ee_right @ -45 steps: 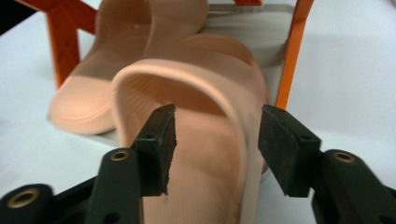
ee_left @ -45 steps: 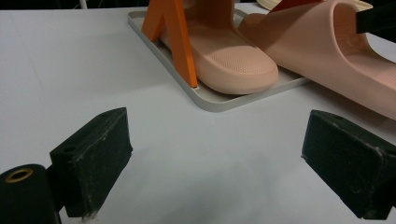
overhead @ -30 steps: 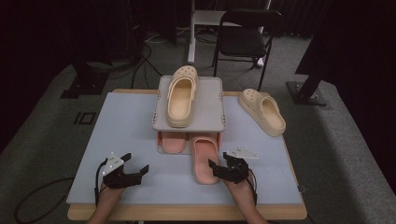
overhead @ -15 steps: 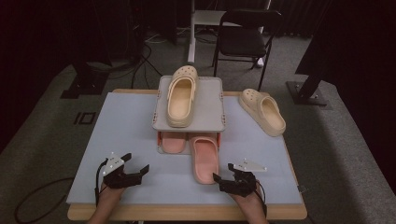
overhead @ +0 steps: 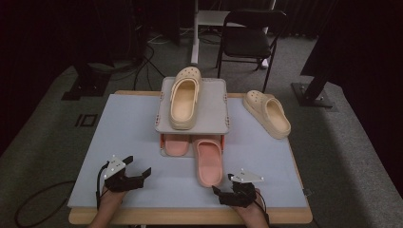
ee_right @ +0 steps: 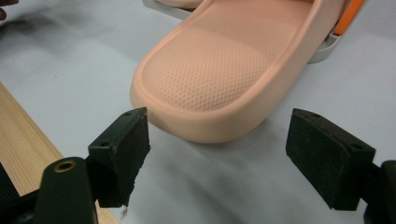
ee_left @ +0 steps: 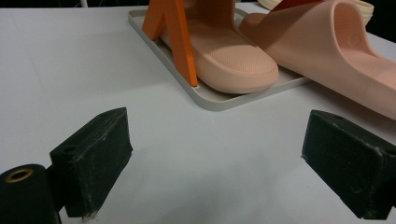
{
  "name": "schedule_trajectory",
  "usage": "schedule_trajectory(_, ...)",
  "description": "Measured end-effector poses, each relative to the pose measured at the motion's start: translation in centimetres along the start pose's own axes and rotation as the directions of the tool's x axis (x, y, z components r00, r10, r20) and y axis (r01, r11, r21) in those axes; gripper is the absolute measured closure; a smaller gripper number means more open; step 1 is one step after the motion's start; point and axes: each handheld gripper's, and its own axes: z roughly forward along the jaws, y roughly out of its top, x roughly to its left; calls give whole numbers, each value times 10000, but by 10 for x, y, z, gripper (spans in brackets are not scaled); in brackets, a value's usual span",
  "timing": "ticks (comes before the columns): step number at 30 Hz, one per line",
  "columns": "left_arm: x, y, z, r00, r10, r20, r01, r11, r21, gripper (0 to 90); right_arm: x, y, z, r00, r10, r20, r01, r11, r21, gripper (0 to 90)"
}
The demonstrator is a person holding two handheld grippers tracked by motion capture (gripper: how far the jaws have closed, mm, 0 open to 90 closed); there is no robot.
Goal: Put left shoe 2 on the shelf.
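My right tool (overhead: 227,192), jaws wide and just opening, empty, sits just short of the pink slipper's (overhead: 209,161) heel near the worktop's (overhead: 128,137) front edge. My left tool (overhead: 135,172) gapes empty over bare surface, well apart from the rack (overhead: 211,111).

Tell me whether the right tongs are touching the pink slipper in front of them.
Apart. In the right gripper view the right tongs stand open, with bare table between both jaws and the heel of the pink slipper; nothing lies between the pads.
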Motion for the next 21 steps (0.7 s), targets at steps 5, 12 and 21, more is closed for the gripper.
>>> schedule_trajectory(5,0,0,0,10000,9,-2,-9,10000,7,79,2,-4,6,10000,-71,52,70,9997,237,208)
schedule_trajectory(12,0,0,0,10000,-25,-16,25,10000,13,79,3,0,10,9995,-177,257,172,9997,169,204)
schedule_trajectory(21,0,0,1,10000,36,14,-36,10000,67,79,-7,14,20,9981,40,623,-37,10000,-44,208)
